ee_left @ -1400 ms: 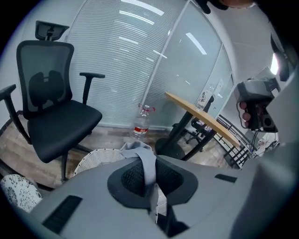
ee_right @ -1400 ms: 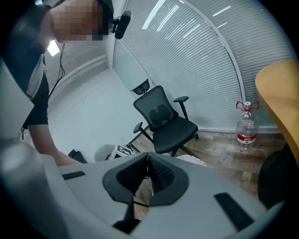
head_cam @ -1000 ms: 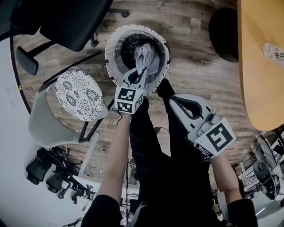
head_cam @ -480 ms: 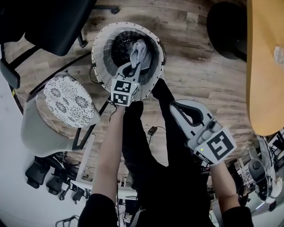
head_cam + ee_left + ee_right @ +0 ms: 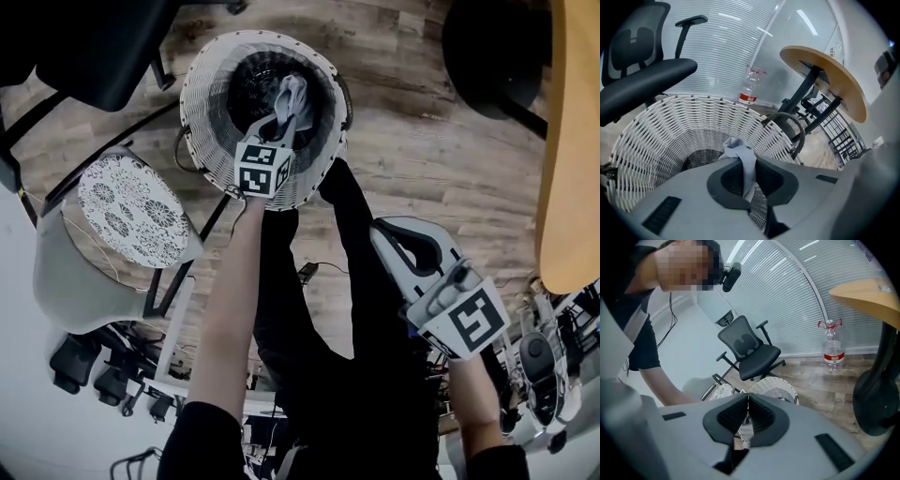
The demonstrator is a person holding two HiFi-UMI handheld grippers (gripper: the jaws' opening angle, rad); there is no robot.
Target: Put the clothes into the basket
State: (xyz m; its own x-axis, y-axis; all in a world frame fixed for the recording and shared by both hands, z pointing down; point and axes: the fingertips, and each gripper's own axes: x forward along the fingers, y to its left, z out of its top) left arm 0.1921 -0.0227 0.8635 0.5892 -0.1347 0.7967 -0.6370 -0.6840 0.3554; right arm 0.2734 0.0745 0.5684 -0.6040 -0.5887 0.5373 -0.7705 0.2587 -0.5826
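A white wicker basket (image 5: 202, 70) stands on the wooden floor, seen from above in the head view. My left gripper (image 5: 277, 120) reaches down into its mouth, shut on a light grey cloth (image 5: 289, 98) that hangs inside the basket. In the left gripper view the grey cloth (image 5: 743, 159) is pinched between the pads, with the basket's woven wall (image 5: 670, 126) all round it. My right gripper (image 5: 394, 234) hangs lower right, apart from the basket, jaws shut with nothing between them. The right gripper view shows the basket (image 5: 774, 389) ahead beyond the right gripper (image 5: 748, 405).
A grey seat with a white lace cushion (image 5: 131, 211) stands left of the basket. A black office chair (image 5: 750, 352) is behind it. A round wooden table (image 5: 572, 141) on a black base (image 5: 487, 47) is at the right. A water bottle (image 5: 750, 86) stands on the floor.
My left gripper has sunk with the grey cloth into the basket's mouth. My right gripper has dropped a little, staying shut.
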